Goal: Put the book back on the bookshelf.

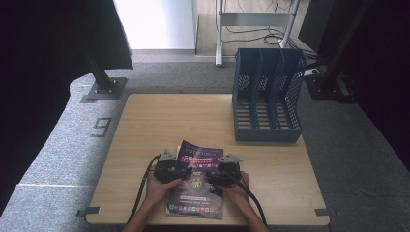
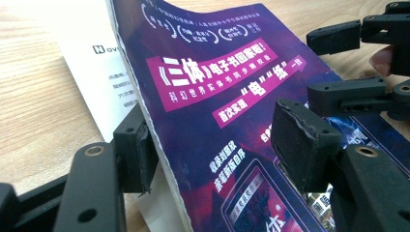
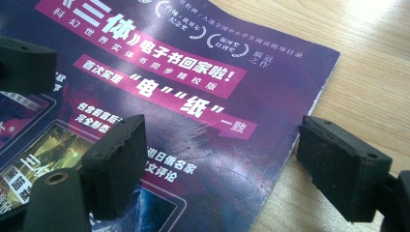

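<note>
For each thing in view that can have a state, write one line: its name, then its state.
magazine: closed, left edge lifted off the table.
left gripper: open, jaws astride the magazine's left edge.
right gripper: open, jaws astride the right edge.
file rack: upright, empty.

Magazine (image 1: 196, 181): in the high view the cover print is too small to read, and both hands overlap its side edges. Left gripper (image 1: 186, 172) and right gripper (image 1: 207, 176) there: jaw tips too small and dark to judge the gap.

Left gripper view: the left gripper (image 2: 220, 142) straddles the magazine's raised edge; whether the pads press on it cannot be told. The magazine runs off the top and bottom edges. White sheet (image 2: 104, 67) beyond the near pad: small print illegible, far part hidden under the magazine.

Right gripper view: the cover is cut off at top, left and bottom; pads of the right gripper (image 3: 212, 159) partly cut by the bottom edge.
</note>
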Demonstrator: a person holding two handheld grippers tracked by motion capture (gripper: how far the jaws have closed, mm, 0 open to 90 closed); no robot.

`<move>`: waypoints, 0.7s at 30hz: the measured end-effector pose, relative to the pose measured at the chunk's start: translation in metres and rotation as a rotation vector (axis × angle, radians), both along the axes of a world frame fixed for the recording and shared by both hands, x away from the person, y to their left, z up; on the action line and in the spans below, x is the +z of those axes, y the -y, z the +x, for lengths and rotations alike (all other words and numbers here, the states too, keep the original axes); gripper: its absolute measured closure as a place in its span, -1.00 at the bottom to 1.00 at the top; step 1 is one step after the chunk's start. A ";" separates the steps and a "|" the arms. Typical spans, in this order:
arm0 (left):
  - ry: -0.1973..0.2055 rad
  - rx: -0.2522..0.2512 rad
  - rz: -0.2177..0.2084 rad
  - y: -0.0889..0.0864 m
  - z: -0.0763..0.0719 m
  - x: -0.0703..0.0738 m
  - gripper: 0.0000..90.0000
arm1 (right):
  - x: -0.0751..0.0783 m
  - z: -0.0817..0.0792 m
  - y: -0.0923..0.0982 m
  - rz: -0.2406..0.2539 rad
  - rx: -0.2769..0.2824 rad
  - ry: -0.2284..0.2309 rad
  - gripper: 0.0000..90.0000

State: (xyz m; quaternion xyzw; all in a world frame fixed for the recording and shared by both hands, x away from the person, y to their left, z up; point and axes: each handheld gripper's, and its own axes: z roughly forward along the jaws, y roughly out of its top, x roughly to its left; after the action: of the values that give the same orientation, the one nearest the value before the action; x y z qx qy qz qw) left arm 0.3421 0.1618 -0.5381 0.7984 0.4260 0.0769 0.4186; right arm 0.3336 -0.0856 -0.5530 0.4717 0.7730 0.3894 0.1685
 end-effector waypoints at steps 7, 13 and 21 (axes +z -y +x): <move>0.003 0.003 0.010 0.004 0.000 -0.003 -0.20 | 0.000 0.000 0.000 0.000 0.000 0.000 -0.60; 0.013 -0.003 0.018 0.010 -0.001 -0.004 -0.19 | 0.000 0.000 0.000 -0.003 0.001 0.003 -0.60; 0.040 0.002 0.105 0.018 0.002 -0.001 -0.04 | 0.000 0.000 0.000 -0.001 0.000 0.002 -0.61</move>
State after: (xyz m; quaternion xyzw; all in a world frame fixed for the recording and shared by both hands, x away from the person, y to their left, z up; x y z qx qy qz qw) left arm 0.3437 0.1438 -0.5388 0.8172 0.4136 0.1155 0.3845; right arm 0.3338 -0.0853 -0.5531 0.4711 0.7730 0.3897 0.1694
